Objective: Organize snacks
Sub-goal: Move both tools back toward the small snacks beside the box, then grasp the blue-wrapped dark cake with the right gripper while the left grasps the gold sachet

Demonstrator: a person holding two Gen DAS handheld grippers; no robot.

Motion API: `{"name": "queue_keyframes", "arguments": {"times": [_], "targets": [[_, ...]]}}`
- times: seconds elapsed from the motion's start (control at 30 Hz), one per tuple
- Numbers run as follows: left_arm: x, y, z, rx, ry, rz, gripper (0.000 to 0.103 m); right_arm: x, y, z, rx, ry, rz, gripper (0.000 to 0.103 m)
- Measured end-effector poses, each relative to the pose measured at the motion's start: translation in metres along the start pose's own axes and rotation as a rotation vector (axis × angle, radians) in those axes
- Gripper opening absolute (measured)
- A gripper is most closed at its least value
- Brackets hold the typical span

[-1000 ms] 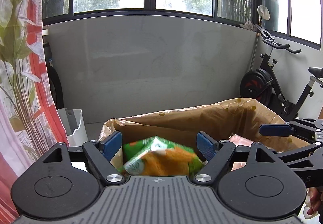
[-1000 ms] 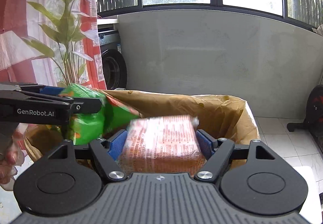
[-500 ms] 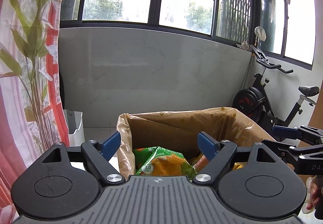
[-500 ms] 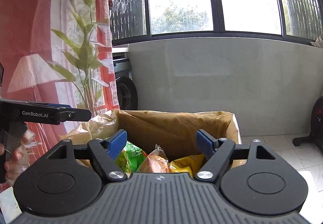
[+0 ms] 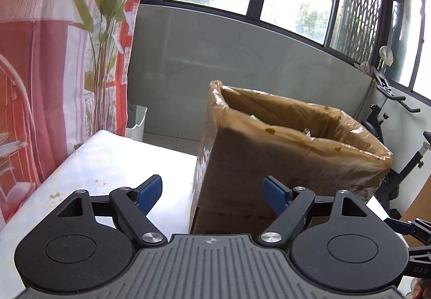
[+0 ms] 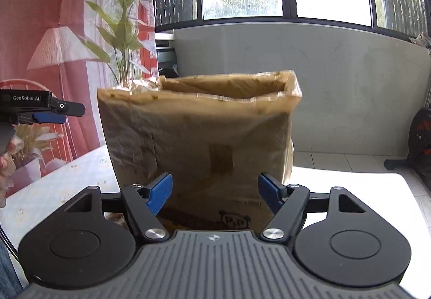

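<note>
A brown cardboard box lined with clear plastic (image 5: 282, 164) stands on the white table; it also shows in the right wrist view (image 6: 199, 142). Its inside is mostly hidden from here; no snack pack shows clearly. My left gripper (image 5: 212, 192) is open and empty, low in front of the box's left corner. My right gripper (image 6: 214, 191) is open and empty, close to the box's near wall. The left gripper also shows at the left edge of the right wrist view (image 6: 48, 110).
The table has a white floral cloth (image 5: 89, 172). A red patterned curtain (image 5: 40, 70) hangs at the left. A white bin (image 5: 136, 121) stands on the floor behind the table. An exercise bike (image 5: 398, 137) stands at the right by the grey wall.
A second ago each gripper held a snack pack over the box. Both let go and pulled back and down; the packs now lie out of sight inside.
</note>
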State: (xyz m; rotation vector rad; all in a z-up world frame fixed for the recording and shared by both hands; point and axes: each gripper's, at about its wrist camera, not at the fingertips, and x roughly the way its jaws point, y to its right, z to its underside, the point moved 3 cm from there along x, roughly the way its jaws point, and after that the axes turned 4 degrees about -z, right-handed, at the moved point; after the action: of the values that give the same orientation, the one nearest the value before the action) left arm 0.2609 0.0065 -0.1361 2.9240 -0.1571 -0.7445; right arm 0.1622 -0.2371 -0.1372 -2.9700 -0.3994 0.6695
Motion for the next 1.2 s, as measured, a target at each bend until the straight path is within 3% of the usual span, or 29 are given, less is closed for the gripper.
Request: {"name": "queue_keyframes", "arguments": {"times": [0.17,0.47,0.63,0.97,1.2], "targets": [[0.003,-0.008,0.03,-0.02,-0.074,-0.034,0.08,0.015,0.004,0.051,0.054,-0.147,-0.007,0.079],[0.012,-0.015,0.068,-0.051,-0.192,-0.066,0.079,0.034,-0.002,0.095,0.047,-0.242,-0.019,0.079],[0.015,-0.011,0.077,-0.035,-0.222,-0.071,0.078,0.034,-0.008,0.107,0.001,-0.223,0.008,0.074],[0.023,-0.002,0.093,0.001,-0.266,-0.06,0.078,0.027,-0.01,0.106,-0.02,-0.175,-0.009,0.053],[0.033,0.001,0.099,-0.001,-0.295,-0.055,0.078,0.028,-0.012,0.107,-0.034,-0.164,-0.024,0.052]]}}
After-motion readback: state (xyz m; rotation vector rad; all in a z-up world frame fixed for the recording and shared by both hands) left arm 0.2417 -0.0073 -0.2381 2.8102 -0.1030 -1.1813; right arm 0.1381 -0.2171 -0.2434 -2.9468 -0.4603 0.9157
